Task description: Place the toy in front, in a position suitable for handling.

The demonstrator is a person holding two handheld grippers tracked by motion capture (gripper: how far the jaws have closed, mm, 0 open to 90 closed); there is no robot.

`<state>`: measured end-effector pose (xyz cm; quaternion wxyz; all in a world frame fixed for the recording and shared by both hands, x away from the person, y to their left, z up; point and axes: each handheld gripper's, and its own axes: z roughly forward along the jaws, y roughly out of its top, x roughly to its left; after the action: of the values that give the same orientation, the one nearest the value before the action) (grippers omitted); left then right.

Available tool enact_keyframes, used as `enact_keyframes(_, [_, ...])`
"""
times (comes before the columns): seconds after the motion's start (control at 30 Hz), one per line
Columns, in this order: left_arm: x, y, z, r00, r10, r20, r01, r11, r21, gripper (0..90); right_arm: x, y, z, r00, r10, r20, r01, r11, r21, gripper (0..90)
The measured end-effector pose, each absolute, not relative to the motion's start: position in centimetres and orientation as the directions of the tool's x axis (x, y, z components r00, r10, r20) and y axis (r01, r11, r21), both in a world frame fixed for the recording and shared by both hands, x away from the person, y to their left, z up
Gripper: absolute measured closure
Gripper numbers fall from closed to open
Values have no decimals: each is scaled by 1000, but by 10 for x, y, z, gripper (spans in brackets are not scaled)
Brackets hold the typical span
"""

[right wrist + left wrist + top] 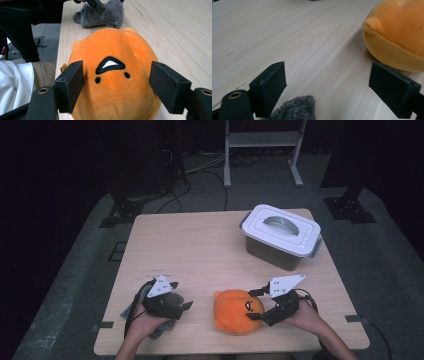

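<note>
**Jaws wide around the orange plush**

On the pale wooden surface (pixel 200 245), the round orange plush toy (pixel 236 311) lies at the near edge, between the right gripper's (pixel 256 304) wide jaws, unpinched. Best to close squarely across its middle. The left gripper (pixel 181 295), jaws wide, hovers over a grey furry toy (pixel 102 16).

High view overhead; 2 tool views close, sharing plush (pixel 112 82).

My left gripper (pixel 176 296) sits low at the near left, jaws spread wide, held from below in my left hand (pixel 145 322). My right gripper (pixel 254 304) points leftward, jaws parted, pads clear of contact, right hand (pixel 306 317) behind it.
</note>
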<state>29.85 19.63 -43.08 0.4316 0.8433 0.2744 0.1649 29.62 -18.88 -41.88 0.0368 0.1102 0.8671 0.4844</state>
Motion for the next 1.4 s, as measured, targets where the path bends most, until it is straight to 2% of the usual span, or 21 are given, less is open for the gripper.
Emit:
enact_keyframes(0.17, [296,211,-430,807,587,62,310,-511,802,229,296,-189,-421,-974,222,42,152,507,848,262])
enact_keyframes(0.47, [297,237,-445,797,603,32,366,-524,769,344,295,-189,-423,-975,219,36,146,508,849,256])
enact_keyframes(0.97, [304,248,-468,788,615,-7,440,-555,706,503,293,-189,-426,-975,222,29,141,508,850,247])
enact_keyframes(1.4, [303,248,-471,793,609,11,420,-561,713,681,289,-197,-414,-967,254,-22,115,511,852,245])
